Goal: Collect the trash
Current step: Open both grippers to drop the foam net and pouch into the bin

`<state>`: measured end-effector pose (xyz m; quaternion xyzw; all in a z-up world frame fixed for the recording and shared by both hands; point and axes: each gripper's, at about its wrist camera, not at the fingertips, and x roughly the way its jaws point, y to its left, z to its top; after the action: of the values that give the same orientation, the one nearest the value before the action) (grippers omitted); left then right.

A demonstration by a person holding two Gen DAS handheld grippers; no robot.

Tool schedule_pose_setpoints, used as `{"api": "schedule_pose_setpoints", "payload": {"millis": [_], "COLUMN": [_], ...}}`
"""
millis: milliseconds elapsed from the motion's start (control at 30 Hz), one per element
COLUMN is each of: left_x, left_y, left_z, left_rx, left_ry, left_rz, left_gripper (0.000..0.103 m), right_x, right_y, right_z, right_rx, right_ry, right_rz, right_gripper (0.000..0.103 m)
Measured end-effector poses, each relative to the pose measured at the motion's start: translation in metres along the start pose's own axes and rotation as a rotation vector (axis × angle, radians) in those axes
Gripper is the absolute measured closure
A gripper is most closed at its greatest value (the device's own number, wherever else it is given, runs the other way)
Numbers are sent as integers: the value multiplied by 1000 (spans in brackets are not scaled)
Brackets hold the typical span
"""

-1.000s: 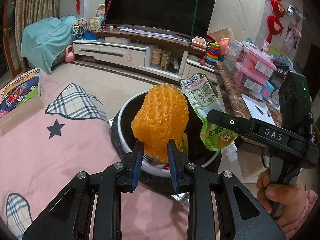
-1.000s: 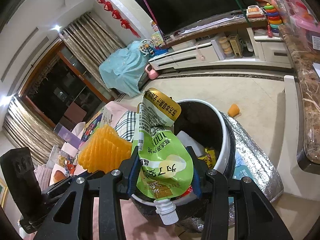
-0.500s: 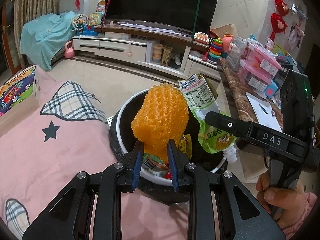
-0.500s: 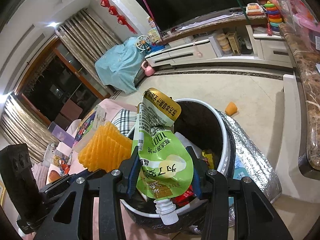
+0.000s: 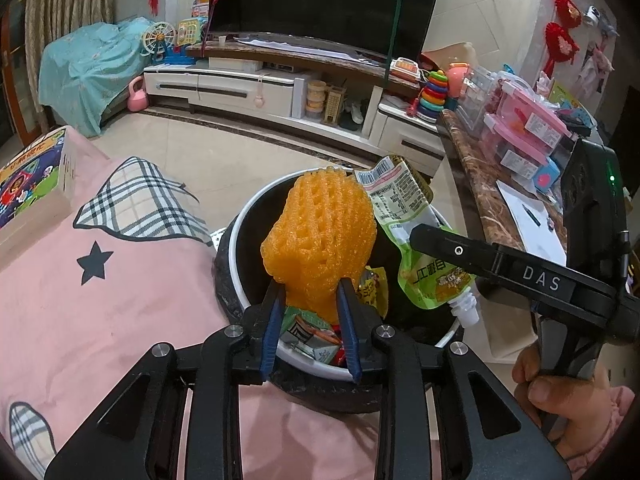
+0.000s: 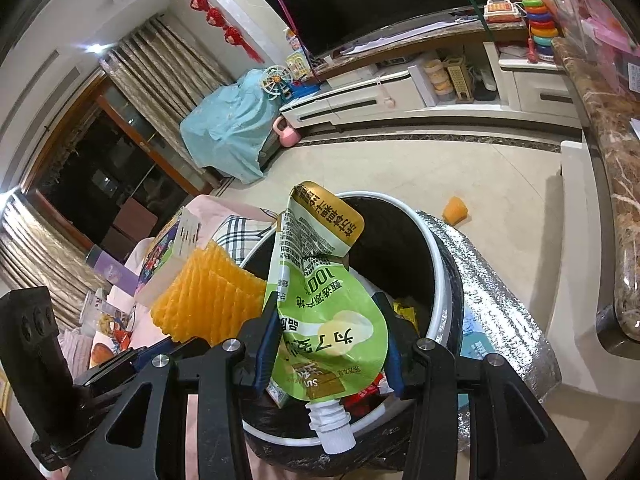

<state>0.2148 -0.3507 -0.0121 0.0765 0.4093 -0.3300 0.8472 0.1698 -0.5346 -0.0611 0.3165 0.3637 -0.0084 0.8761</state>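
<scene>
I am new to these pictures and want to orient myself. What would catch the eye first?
First, the bright orange foam net, pinched in the left tongs above the open trash bin. Beside it, to its right, the right tongs hold a crumpled green drink pouch, spout down, over the same bin, which already contains wrappers.

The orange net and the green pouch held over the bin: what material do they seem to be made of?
Orange net: likely soft foam mesh, matte; its open lattice bulges above the left tool. Green pouch: probably thin plastic or foil laminate, glossy and printed; it creases and has a white screw spout. Bin: probably plastic, with a smooth white rim.
</scene>
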Motion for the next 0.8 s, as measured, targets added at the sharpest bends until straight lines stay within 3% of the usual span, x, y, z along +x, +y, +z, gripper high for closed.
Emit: {"api": "schedule_pose_setpoints", "payload": {"millis": [100,167,233,300,433,500,567,800], "left_x": [1,0,-3,-8,-19,-27,-34,-60], "left_y": [1,4,6,8,15,22,28,59], "left_z": [0,0,-1,-2,-9,-16,-24,-53], "left_rx": [-8,-16,-20,-30,-56,-76,-92,-171], "left_ry": [0,-3,-10,-22,-47,-63,-75,-102], "left_rz": [10,18,40,34,40,40,46,76], "left_gripper": [71,55,46,44,34,32,30,27], "right_x": [0,0,-2,-4,-10,-14,-16,-19], "right_y": [2,4,6,7,10,14,16,40], "right_z": [1,1,2,2,0,-4,-7,-23], "right_rx": [-1,-6,-9,-10,-13,-12,-6,-25], "right_ry": [3,1,-4,-12,-34,-42,-49,-49], "right_rz": [-2,-4,-3,-7,-2,2,2,25], "right_gripper": [56,56,53,42,29,13,4,2]}}
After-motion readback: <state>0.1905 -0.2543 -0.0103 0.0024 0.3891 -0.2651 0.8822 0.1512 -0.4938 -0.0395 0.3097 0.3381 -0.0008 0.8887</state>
